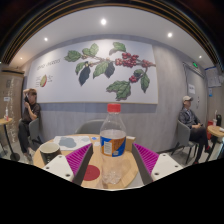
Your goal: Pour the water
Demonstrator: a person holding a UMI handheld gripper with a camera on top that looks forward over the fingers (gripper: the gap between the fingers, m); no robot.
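A clear plastic water bottle [113,140] with a red cap and a blue and orange label stands upright on the wooden table [128,168], between my gripper's [114,160] fingers. The pink pads [86,160] lie to either side of its lower part, and a strip of table shows between each pad and the bottle. The gripper is open around it. A dark cup [50,150] stands on the table to the left, beyond the left finger, with a pale bowl [68,143] just behind it.
A red round coaster [92,172] lies on the table beside the bottle's left. A person sits at the far left [30,118] and another at the far right [187,120]. A wall mural of leaves [105,68] fills the back.
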